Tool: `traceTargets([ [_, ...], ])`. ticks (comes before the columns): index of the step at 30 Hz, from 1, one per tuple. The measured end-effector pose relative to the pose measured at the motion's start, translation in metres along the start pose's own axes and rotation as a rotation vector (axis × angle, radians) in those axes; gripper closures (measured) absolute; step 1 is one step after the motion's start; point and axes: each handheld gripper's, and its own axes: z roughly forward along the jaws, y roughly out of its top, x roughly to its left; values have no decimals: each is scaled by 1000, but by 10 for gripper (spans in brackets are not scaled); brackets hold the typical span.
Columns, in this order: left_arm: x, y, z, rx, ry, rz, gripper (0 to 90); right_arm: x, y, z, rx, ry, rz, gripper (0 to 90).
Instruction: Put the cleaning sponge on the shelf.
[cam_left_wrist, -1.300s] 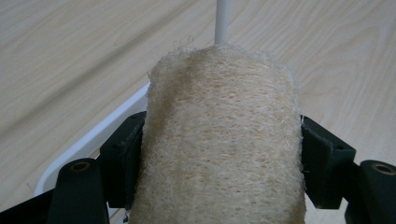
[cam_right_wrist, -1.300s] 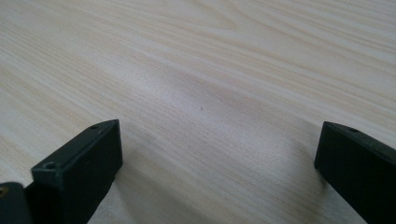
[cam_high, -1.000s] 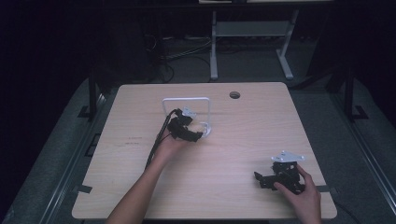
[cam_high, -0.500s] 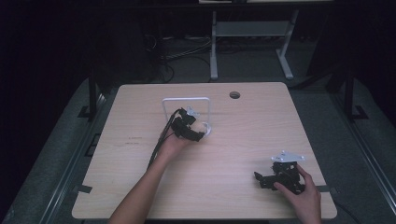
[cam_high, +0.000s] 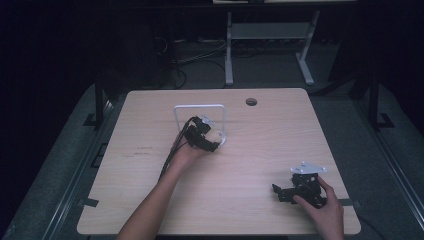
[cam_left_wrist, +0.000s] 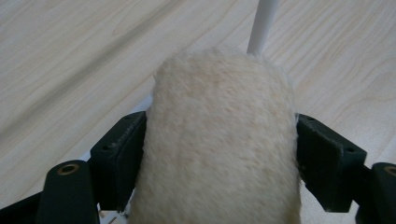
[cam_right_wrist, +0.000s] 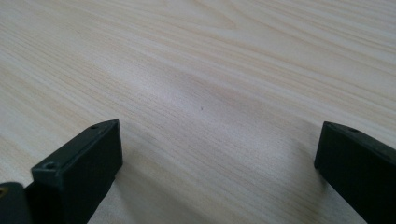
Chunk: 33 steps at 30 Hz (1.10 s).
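A dim room with cables and a metal stand beyond the far edge frames the pale wooden table (cam_high: 260, 150) I am working over from afar. Near its centre, at about 11 o'clock from the middle, stands a white wire frame (cam_high: 199, 120), and my left gripper (cam_high: 210, 140) sits right at the foot of it. In the left gripper view, a cream fleecy roll (cam_left_wrist: 219, 144) lies between the two black jaws, which have just been opening; the pads (cam_left_wrist: 122, 158) flank the roll closely on both sides and, as far as I can tell, no longer press into it. A white rod (cam_left_wrist: 262, 25) of the frame rises just behind the roll at 12 o'clock. I judge the roll has been delivered to the stand and is being let go; backing the left gripper away cleanly is what remains.

My right gripper (cam_high: 284, 192) rests at 4 o'clock, near the table's right front corner, its jaws spread wide over bare wood (cam_right_wrist: 205, 84). A dark round hole (cam_high: 251, 102) sits by the far edge at 1 o'clock. Open tabletop lies between the hands and toward 7 o'clock; the right hand is close to the edge
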Motion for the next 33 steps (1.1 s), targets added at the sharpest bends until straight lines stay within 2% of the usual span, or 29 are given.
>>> traceTargets([
  [10,2,0,-8,-18,5,-11,196,0,0,0,1,0,1,7],
  [23,3,-2,-32,-71,2,-28,199,0,0,0,0,0,0,7],
  [26,4,-3,-35,-81,9,-24,219,0,0,0,1,0,1,7],
  [31,0,-5,-45,-109,-4,-23,260,0,0,0,1,0,0,7],
  [33,-3,-6,-52,-131,-10,-20,317,0,0,0,0,0,0,7],
])
